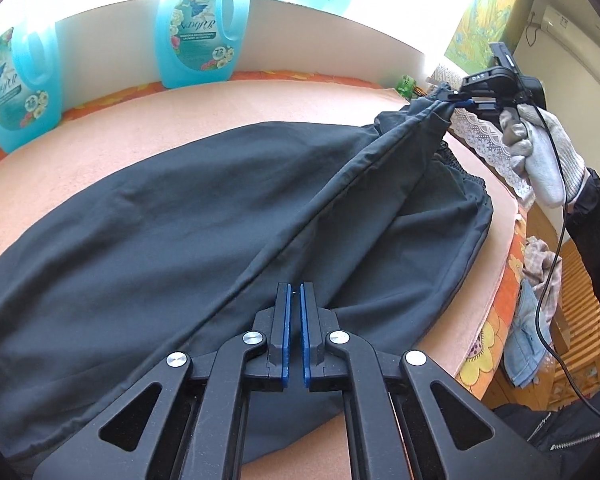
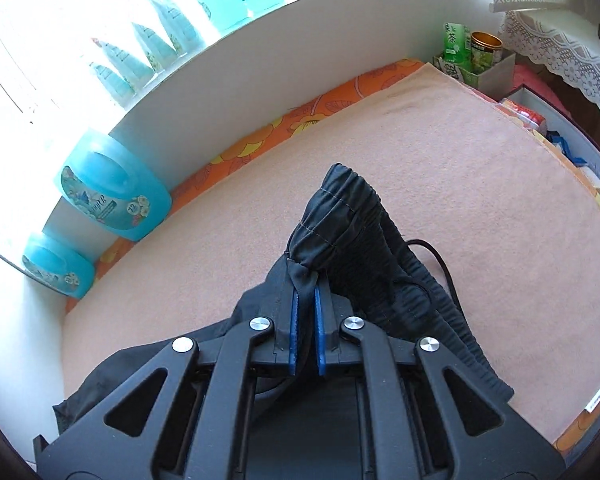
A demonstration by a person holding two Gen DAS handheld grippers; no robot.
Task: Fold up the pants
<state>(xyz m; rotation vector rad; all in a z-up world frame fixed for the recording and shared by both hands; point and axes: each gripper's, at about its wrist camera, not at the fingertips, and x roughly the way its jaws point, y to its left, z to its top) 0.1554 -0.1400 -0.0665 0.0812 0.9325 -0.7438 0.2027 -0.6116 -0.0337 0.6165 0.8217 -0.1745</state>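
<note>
1. Two grippers hold one garment. The left gripper (image 1: 294, 292) has its blue pads drawn together on a fold of the dark pants (image 1: 160, 216) at their near edge; the cloth runs up between the pads, so it reads as clamped on fabric rather than merely closed.
2. Likewise the right gripper (image 2: 305, 280) is pinched on a bunched bit of the pants (image 2: 340, 216) at the elastic waistband (image 2: 384, 264), which stands up just beyond its fingertips, lifted clear of the surface.
3. Outward from the left gripper, a taut ridge of cloth runs straight away and to the right, ending at the right gripper (image 1: 454, 98), held in a gloved hand (image 1: 540, 156). That ridge is the pants' long axis for now: one edge stretched between the two grips.
4. Beyond and to the left of this ridge, the rest of the pants lies flat on the peach blanket (image 1: 260, 100); to its right a smaller flap with gathered waistband sags toward the bed's edge.
5. Judged from this, the coming fold turns on carrying the stretched edge across to the far side, away from both grippers, keeping it taut.
6. Both grippers point steeply downward; the right hand is raised higher, at the waist end.
7. Farther off, blue detergent bottles (image 1: 202, 28) stand against the white wall beyond the blanket, well apart from the pants.
</note>
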